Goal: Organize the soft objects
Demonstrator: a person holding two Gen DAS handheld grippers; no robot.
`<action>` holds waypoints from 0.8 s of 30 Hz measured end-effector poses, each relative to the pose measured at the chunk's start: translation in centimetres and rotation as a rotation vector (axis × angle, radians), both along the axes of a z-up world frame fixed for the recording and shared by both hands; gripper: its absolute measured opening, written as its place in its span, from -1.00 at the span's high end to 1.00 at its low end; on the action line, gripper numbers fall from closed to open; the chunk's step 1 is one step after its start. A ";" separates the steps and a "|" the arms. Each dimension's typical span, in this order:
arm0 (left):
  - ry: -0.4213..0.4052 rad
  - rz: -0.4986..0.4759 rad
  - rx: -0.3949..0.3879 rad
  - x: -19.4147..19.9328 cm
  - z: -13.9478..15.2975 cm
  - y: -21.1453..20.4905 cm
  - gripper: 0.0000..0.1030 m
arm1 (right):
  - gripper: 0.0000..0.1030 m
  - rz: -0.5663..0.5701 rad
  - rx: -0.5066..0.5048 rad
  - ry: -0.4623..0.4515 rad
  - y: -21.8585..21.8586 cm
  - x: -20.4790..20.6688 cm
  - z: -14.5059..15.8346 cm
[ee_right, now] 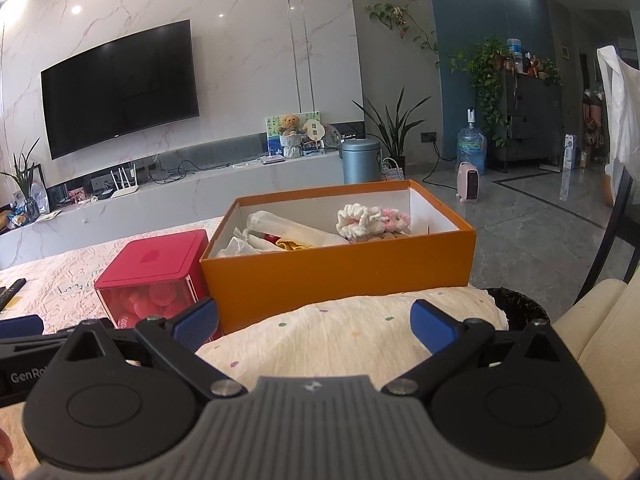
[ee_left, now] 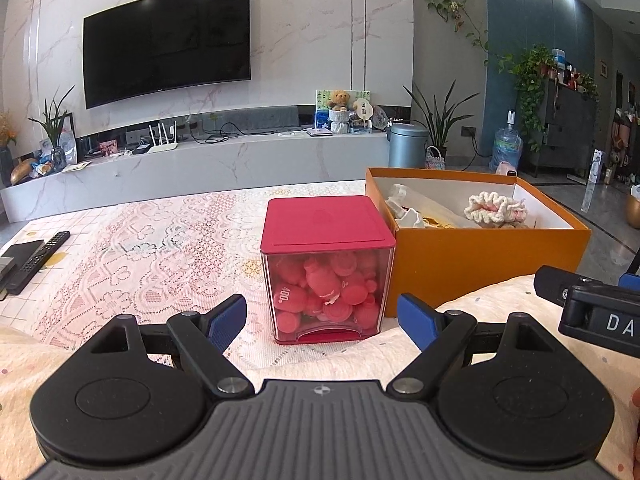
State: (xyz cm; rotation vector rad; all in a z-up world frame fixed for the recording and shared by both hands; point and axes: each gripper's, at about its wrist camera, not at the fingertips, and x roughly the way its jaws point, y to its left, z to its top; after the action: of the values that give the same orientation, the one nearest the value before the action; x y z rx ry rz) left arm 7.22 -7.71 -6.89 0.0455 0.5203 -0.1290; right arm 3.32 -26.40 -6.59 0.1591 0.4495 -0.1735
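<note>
Sitting on a lace-covered worktop (ee_left: 140,240), a red-lidded clear cube container (ee_left: 327,268) is showing a heap of soft pink-red pieces pressed against its transparent walls, one printed with digits. Just beside it on the right, touching or nearly touching, an open orange box (ee_right: 340,268) is holding a cream-and-pink crocheted piece (ee_right: 372,218) near its far right part, with white cloth, a pale tube-like item and a bit of yellow fabric lying toward its left end.

Hovering low in front of the cube, the left claw (ee_left: 322,320) is standing open and gripping nothing, its blue pads spread wider than the container. The right claw (ee_right: 314,324) is likewise spread wide and empty, hanging over a cream dotted cloth (ee_right: 340,340) that is bunching up against the near wall of the orange box.

Bare lace is stretching well out to the left of the cube, where a remote control (ee_left: 44,254) is lying near the worktop's edge. The right end of the orange box is reaching close to the worktop's right edge, with grey floor beyond.

Behind, a dark television (ee_left: 168,44) is hanging on a marble wall above a long low cabinet carrying a teddy bear (ee_left: 340,100), and potted plants are standing along the right.
</note>
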 end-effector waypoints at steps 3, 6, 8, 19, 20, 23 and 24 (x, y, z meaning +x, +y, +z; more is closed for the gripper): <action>0.002 0.000 -0.004 0.0 0.0 0.0 -0.93 | -0.95 0.000 -0.001 0.004 0.1 0.0 0.0; 0.001 0.005 -0.013 -0.1 0.0 0.2 -0.93 | -0.95 0.000 -0.003 0.006 0.1 0.0 0.0; 0.003 0.006 -0.015 -0.1 0.1 0.2 -0.93 | -0.95 0.001 -0.005 0.008 0.1 0.0 0.0; 0.008 0.003 -0.021 0.1 -0.1 0.2 -0.93 | -0.95 0.001 -0.004 0.007 0.1 0.0 0.0; 0.008 0.003 -0.021 0.1 -0.1 0.2 -0.93 | -0.95 0.001 -0.004 0.008 0.1 0.0 0.0; 0.008 0.004 -0.021 0.0 -0.1 0.2 -0.93 | -0.95 0.001 -0.005 0.008 0.1 0.0 0.0; 0.009 0.004 -0.022 0.0 -0.1 0.2 -0.93 | -0.95 0.001 -0.005 0.008 0.1 0.0 0.0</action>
State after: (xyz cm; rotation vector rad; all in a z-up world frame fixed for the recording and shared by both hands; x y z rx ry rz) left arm 7.27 -7.54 -6.98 0.0227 0.5275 -0.1313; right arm 3.31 -26.28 -6.59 0.1537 0.4572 -0.1741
